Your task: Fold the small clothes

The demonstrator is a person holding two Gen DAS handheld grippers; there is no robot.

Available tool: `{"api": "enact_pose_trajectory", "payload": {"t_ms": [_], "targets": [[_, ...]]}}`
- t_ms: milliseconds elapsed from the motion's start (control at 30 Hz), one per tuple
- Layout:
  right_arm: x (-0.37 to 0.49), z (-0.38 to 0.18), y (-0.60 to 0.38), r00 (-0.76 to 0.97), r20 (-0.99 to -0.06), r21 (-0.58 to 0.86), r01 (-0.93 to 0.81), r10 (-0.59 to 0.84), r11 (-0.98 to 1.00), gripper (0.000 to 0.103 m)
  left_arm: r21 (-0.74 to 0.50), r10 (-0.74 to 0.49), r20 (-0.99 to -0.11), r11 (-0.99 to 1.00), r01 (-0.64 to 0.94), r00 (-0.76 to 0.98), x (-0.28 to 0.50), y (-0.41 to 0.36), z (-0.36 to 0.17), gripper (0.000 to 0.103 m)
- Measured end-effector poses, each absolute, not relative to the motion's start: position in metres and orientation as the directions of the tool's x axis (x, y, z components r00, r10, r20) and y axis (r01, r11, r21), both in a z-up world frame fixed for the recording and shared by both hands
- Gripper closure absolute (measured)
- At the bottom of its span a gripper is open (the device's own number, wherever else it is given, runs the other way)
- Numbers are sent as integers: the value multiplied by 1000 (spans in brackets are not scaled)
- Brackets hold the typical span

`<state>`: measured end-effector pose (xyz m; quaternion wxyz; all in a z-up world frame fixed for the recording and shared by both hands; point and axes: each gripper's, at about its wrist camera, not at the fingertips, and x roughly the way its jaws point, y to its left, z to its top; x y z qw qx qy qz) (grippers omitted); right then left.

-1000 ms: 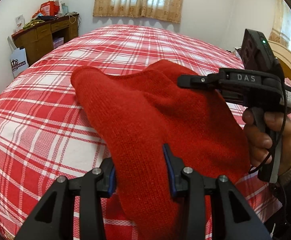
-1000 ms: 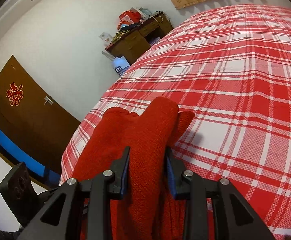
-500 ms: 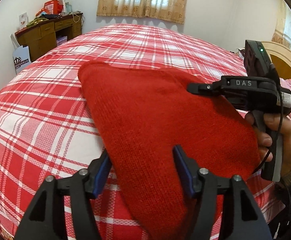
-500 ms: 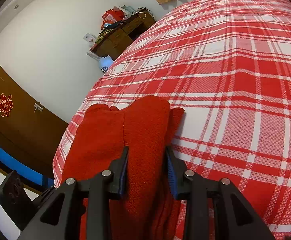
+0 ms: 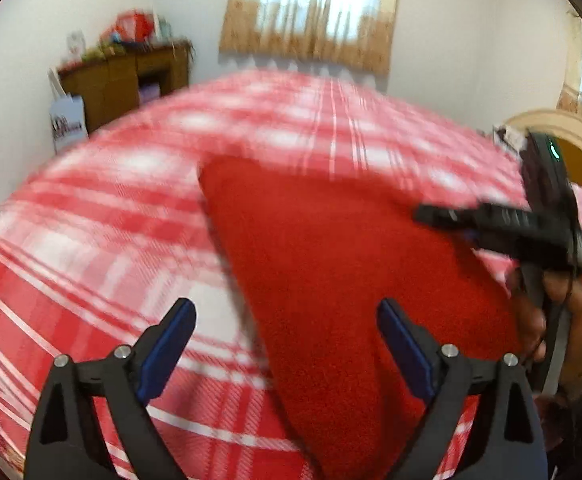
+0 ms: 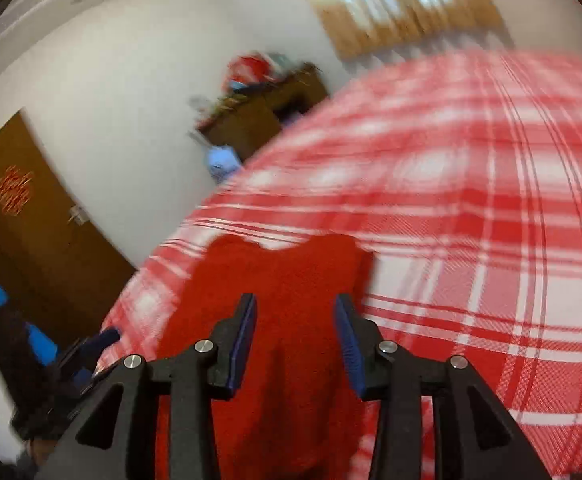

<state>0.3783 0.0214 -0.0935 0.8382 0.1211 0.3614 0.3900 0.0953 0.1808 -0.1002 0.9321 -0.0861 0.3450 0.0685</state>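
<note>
Both sets of jaws stand spread with nothing between the pads. On the left gripper [image 5: 285, 346] the blue-padded fingers [image 5: 167, 344] are wide apart, and the red knit garment [image 5: 343, 280] lies flat on the red-and-white plaid bed [image 5: 91, 240] ahead of them, its near end passing under the right-hand finger. On the right gripper [image 6: 295, 340] the fingers are parted less widely, above the same garment [image 6: 283, 280], which spreads forward and to the left of them. Both views are blurred. A wooden desk [image 5: 131, 76] stands beyond the bed.
</note>
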Motion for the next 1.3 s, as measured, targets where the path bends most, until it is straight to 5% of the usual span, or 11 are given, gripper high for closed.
{"api": "enact_pose_trajectory", "payload": {"t_ms": [100, 267, 600, 767, 867, 1100, 1300], "targets": [[351, -82, 34, 359, -490, 470, -658, 794, 588, 56, -57, 142, -615, 973, -223, 775, 96, 186, -90, 0], [345, -118, 41, 359, -622, 397, -621, 696, 676, 57, -27, 180, -683, 962, -271, 708, 112, 201, -119, 0], [350, -126, 16, 357, -561, 520, -551, 747, 653, 58, 15, 187, -678, 970, -241, 711, 111, 182, -134, 0], [324, -92, 8, 458, -568, 432, -542, 684, 721, 54, 50, 204, -684, 971, -234, 701, 94, 179, -116, 0], [299, -59, 3, 609, -530, 291, -523, 590, 801, 33, 60, 209, -646, 973, -224, 735, 77, 175, -97, 0], [259, -11, 1, 724, -423, 142, -541, 545, 829, 31, 50, 207, -527, 976, -213, 824, 53, 164, -47, 0], [251, -11, 9, 720, -428, 117, -555, 547, 823, 31, 31, 193, -493, 978, -205, 848, 48, 164, -33, 0]]}}
